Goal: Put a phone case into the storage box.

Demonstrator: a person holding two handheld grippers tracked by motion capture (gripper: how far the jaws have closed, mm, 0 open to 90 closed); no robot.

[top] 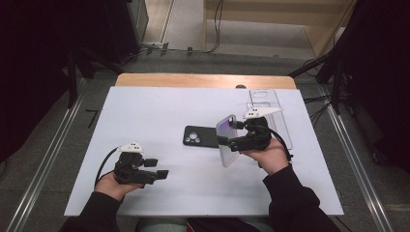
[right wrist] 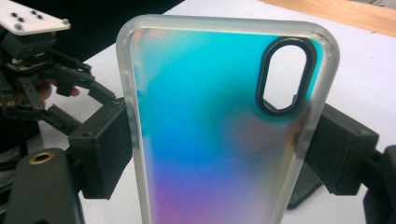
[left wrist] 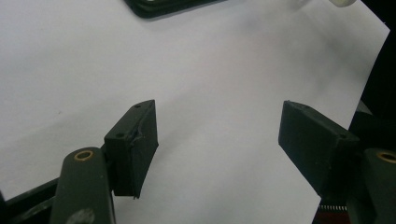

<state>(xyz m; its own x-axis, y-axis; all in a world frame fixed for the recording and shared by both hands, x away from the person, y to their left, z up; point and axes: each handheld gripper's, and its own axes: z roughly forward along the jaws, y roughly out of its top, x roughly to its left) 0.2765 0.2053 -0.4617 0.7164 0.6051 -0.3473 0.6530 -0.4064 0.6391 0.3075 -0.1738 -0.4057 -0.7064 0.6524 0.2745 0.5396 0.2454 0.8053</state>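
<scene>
My right gripper (top: 227,140) is shut on a translucent phone case (top: 227,140) with a blue-to-purple sheen, held upright on its edge above the white table. In the right gripper view the case (right wrist: 210,130) stands between the two pads, which press its long sides; its oval camera cutout is at the upper right. A black phone case (top: 198,137) with a round camera ring lies flat just left of it, and its edge (left wrist: 163,5) shows at the top of the left gripper view. My left gripper (top: 159,168) (left wrist: 219,140) hovers open near the front left with nothing between its pads.
A clear phone case (top: 268,104) lies flat at the back right, behind my right hand. The white sheet (top: 145,111) covers a wooden table whose far edge (top: 203,79) shows. Dark equipment and metal rails flank both sides.
</scene>
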